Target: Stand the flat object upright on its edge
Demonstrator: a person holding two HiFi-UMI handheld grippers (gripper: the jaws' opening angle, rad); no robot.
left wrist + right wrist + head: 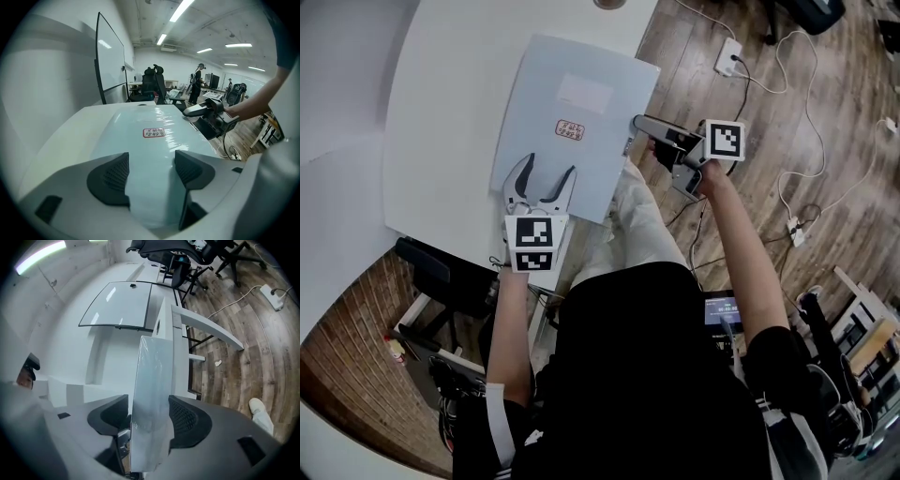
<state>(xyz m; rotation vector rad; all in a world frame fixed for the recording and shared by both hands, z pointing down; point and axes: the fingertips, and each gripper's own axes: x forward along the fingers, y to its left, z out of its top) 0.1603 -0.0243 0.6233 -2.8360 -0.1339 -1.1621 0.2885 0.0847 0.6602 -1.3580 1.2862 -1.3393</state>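
- The board [572, 122] lies face-up on the white table [450, 94], red label [569, 129] showing. Its 3 o'clock edge sticks out past the table over the wood floor [787, 122]. It is not standing yet.
- The right gripper [639, 127] is at that overhanging 3 o'clock edge. Its jaws are spread wide and straddle the board's rim. The rim sits between the pads with a gap on at least one side, so we read no grip.
- The left gripper [551, 166] is over the board's 7 o'clock corner, jaws well apart. The board's face shows in the gap between the pads, and nothing is clamped.
- Our read on progress: both grippers are placed and neither holds anything. Still to do: close on the rim, tip the board up onto one edge, steady it, let go.
- We judge that a thin, wide board will likely topple once freed.
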